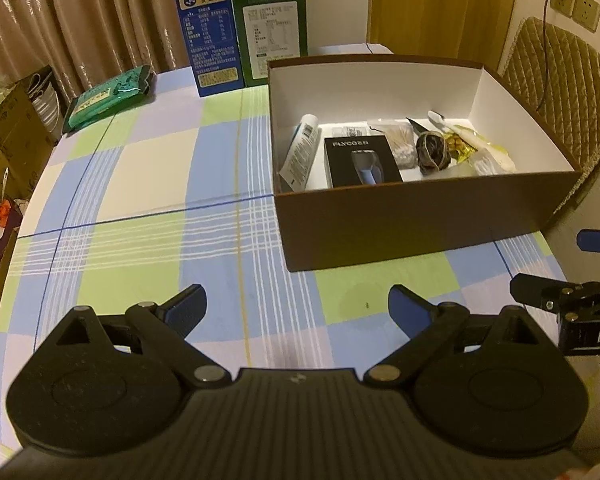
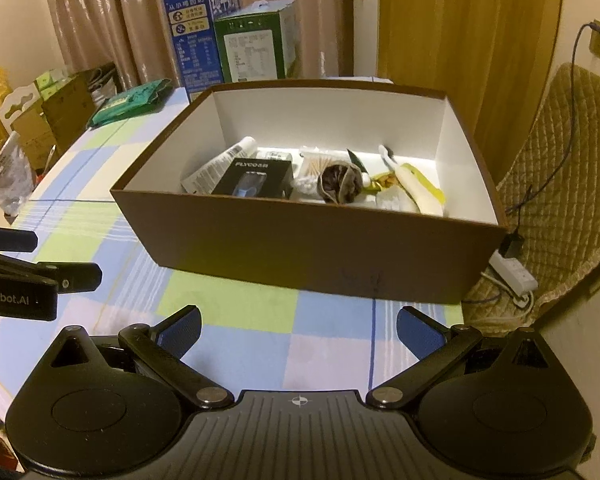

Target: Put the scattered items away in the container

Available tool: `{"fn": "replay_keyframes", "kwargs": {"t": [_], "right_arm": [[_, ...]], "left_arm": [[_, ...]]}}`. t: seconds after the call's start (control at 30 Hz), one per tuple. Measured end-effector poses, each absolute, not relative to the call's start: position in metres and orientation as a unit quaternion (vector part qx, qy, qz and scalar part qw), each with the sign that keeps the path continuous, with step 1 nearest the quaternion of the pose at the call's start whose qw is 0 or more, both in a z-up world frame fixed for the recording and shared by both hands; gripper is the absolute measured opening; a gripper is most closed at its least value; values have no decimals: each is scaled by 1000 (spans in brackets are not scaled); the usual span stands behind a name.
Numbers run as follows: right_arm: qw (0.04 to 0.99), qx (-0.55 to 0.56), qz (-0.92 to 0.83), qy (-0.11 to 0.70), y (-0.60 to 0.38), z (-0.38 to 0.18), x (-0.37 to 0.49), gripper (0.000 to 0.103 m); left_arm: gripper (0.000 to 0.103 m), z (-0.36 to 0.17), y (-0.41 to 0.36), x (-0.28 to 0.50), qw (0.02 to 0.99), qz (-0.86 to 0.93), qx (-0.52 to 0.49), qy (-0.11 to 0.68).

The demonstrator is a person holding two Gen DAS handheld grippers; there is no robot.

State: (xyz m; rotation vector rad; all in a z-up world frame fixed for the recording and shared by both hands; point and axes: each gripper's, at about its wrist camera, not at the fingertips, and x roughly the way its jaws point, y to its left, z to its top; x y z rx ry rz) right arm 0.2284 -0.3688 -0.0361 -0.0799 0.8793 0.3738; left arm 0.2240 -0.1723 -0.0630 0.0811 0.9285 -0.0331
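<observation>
A brown cardboard box with a white inside stands on the checked tablecloth; it also shows in the right wrist view. Inside lie a white tube, a black shaver box, cotton swabs, a dark round pouch, a yellow snack packet and a toothbrush. My left gripper is open and empty, above the cloth in front of the box. My right gripper is open and empty, also in front of the box.
A blue milk carton and a green carton stand behind the box. A green wipes pack lies at the far left of the table. A padded chair stands to the right, cardboard boxes to the left.
</observation>
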Motion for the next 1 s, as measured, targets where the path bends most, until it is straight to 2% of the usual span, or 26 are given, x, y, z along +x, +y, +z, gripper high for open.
{"fn": "replay_keyframes", "kwargs": {"t": [1.0], "right_arm": [[880,-32,167,443,-383,-47,216,101]], "left_arm": [[96,-70,-196,217,892,-25,43,449]]}}
